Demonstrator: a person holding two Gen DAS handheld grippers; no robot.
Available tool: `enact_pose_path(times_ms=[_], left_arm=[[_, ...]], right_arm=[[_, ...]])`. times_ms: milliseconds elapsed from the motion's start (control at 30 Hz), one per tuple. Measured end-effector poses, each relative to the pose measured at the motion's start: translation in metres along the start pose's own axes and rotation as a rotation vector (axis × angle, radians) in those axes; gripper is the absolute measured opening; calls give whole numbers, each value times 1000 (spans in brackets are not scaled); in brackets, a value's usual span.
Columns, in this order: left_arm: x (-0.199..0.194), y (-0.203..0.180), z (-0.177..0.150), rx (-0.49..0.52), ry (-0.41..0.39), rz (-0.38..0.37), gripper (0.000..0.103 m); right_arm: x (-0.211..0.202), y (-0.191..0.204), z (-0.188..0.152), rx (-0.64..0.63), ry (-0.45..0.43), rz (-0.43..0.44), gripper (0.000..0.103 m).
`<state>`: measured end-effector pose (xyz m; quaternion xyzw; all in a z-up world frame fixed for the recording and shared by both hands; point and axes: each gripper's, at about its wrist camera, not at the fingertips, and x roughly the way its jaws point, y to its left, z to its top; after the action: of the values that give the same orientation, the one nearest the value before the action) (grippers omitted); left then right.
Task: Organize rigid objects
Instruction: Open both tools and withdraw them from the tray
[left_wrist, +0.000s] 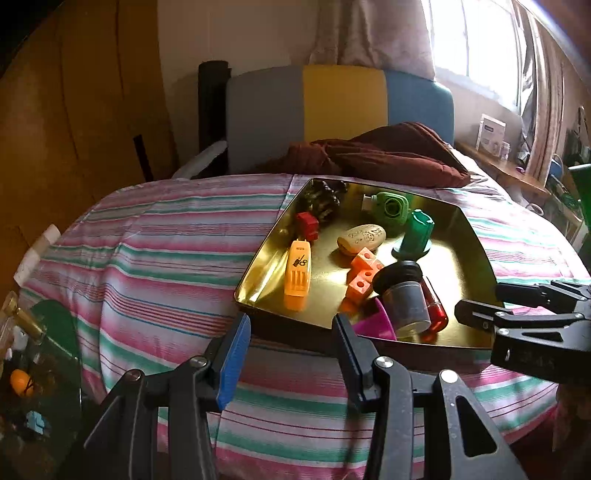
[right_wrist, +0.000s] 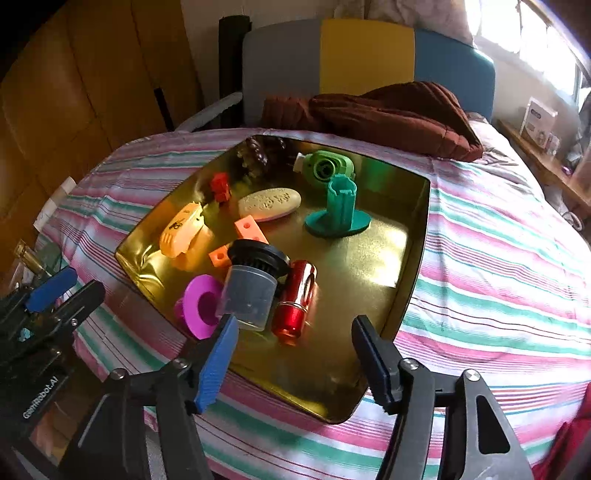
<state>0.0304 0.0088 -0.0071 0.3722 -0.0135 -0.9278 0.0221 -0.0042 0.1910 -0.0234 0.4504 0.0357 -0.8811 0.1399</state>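
On the far left of the left wrist view, and only there, a cluttered side surface (left_wrist: 33, 369) carries a small orange ball (left_wrist: 21, 382) and a brass-coloured piece (left_wrist: 24, 317).

Moving right, the striped bedspread (left_wrist: 155, 258) lies bare all the way to the gold tray (left_wrist: 258, 291), so there's plenty of open cloth on that side. The left gripper (left_wrist: 291, 332) hangs just short of the tray's near rim, jaws parted, nothing between them.

Switch to the right wrist view and the tray (right_wrist: 413, 258) shows its full outline. Along its left side: a yellow-orange toy (right_wrist: 181, 230), a small red block (right_wrist: 220, 187), orange holed cubes (right_wrist: 249, 229). A cream oval bar (right_wrist: 269, 204) sits mid-tray. At the near edge a magenta spool (right_wrist: 197, 306) touches a clear jar with a black lid (right_wrist: 253, 284), and a shiny red cylinder (right_wrist: 295, 301) lies on its side right against the jar. At the back are a teal flanged post (right_wrist: 338, 212), upright, and a green round part (right_wrist: 325, 166).

The right gripper (right_wrist: 291, 339) is over the tray's near end, jaws wide apart and gripping nothing; the red cylinder lies just beyond its tips. The tray's right half is bare gold, and striped cloth runs free beyond that rim. A dark red blanket (right_wrist: 388, 114) is bunched behind.
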Motion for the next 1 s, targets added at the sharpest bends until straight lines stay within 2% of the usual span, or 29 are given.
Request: enact_pose_path(times_ms=[100, 267, 367, 500, 700, 1000], left_arm=[[0, 2, 1, -10, 9, 2, 46], [1, 6, 5, -26, 24, 38, 46], [2, 8, 7, -32, 26, 55, 46], [5, 10, 10, -29, 55, 58, 46], [9, 9, 14, -27, 105, 55, 46], [15, 11, 23, -55, 128, 29, 46]], right_arm=[[-4, 4, 1, 9, -14, -17, 76], [-7, 7, 4, 46, -17, -46, 79], [-10, 9, 6, 66, -23, -62, 92], [-15, 11, 9, 96, -31, -70, 98], [-18, 7, 16, 177, -37, -107, 100], [-16, 4, 22, 240, -31, -130, 102]])
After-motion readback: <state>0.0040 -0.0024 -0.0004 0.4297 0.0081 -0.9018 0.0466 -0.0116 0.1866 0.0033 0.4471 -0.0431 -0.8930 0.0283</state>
